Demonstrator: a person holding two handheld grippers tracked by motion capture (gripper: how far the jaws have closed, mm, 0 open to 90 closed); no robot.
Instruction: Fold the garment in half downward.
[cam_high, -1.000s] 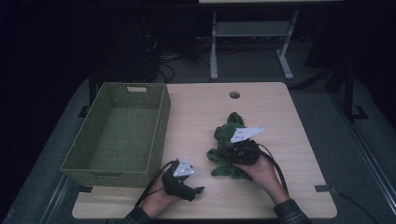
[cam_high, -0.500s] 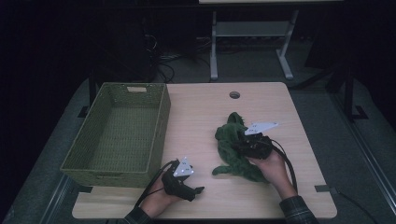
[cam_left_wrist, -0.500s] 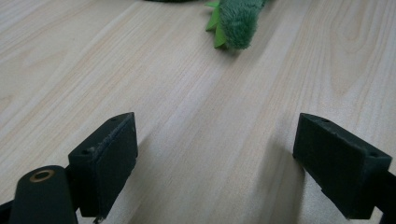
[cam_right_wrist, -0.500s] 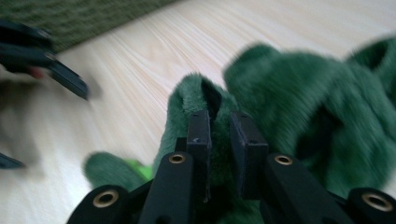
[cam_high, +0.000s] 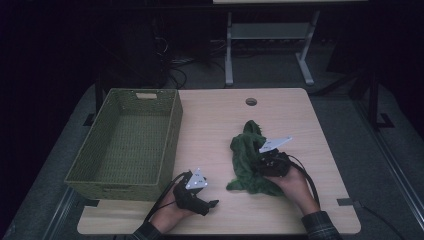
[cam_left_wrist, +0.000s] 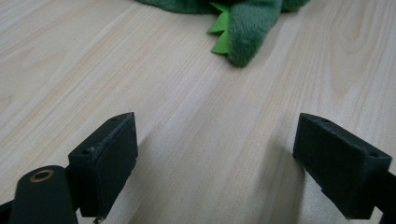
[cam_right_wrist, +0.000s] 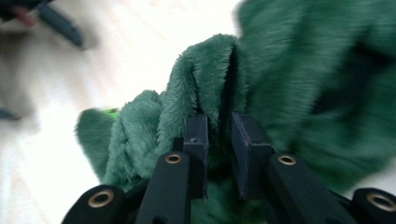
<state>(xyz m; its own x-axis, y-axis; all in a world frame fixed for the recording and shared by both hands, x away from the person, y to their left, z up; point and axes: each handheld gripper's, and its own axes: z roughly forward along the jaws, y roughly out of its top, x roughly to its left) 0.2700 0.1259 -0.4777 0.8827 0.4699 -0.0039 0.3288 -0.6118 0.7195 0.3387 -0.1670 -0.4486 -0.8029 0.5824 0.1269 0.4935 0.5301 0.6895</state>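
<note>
Step in hand: gripping the dark green plush toy (cam_high: 246, 160), probably for transfer to the olive woven basket (cam_high: 125, 140).

1. Left tongs (cam_left_wrist: 224, 163): nearest the desk (cam_high: 215, 125) front edge, jaws wide apart, empty, resting low over bare wood, the toy's tail beyond.
2. Right tongs (cam_right_wrist: 218, 140): jaws narrow, pinching a fold of plush; they have just been easing open slightly.
3. The toy lies mid-desk, right of the basket.

Next move, by judgement: firm the grip, lift, carry left over the basket rim.

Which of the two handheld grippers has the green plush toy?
The right gripper: its jaws pinch a fold of the plush toy. The left gripper stands open over bare table.
</note>
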